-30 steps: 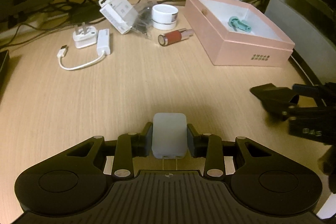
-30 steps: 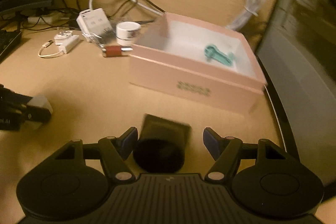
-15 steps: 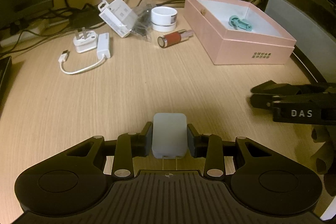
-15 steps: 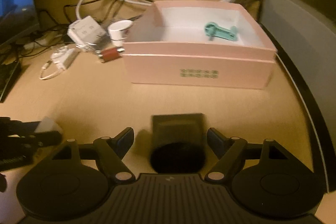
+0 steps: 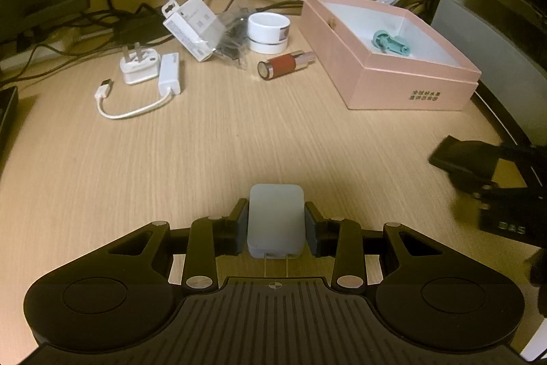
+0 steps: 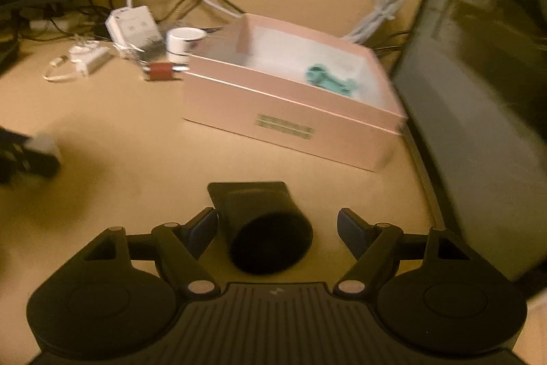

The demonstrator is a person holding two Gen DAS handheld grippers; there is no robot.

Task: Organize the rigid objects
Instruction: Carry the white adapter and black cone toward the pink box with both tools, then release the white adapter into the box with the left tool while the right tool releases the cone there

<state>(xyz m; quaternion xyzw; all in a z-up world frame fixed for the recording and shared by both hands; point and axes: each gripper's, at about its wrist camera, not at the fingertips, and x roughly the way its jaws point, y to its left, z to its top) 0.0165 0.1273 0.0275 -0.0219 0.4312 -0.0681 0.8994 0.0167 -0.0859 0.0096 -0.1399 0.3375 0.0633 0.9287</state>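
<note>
My left gripper [image 5: 275, 224] is shut on a pale grey plug adapter [image 5: 275, 221] and holds it above the wooden desk. My right gripper [image 6: 277, 228] has its jaws wide apart; a black cylindrical object [image 6: 263, 228] sits between them, touching neither pad. An open pink box [image 5: 386, 50] stands at the back right with a teal part [image 5: 389, 44] inside. It also shows in the right wrist view [image 6: 290, 112], blurred. The right gripper shows at the right edge of the left wrist view [image 5: 485, 173].
Behind lie a red and silver cylinder [image 5: 285, 65], a white round tin [image 5: 268, 32], a white charger brick [image 5: 193, 26], a white plug [image 5: 139, 65], a white USB adapter with cable [image 5: 167, 79] and tangled cables. A grey computer case [image 6: 478, 91] stands at right.
My right gripper has swung, so the pink box looks turned and blurred in its view. The black object stays between its open jaws. My left gripper has barely moved.
</note>
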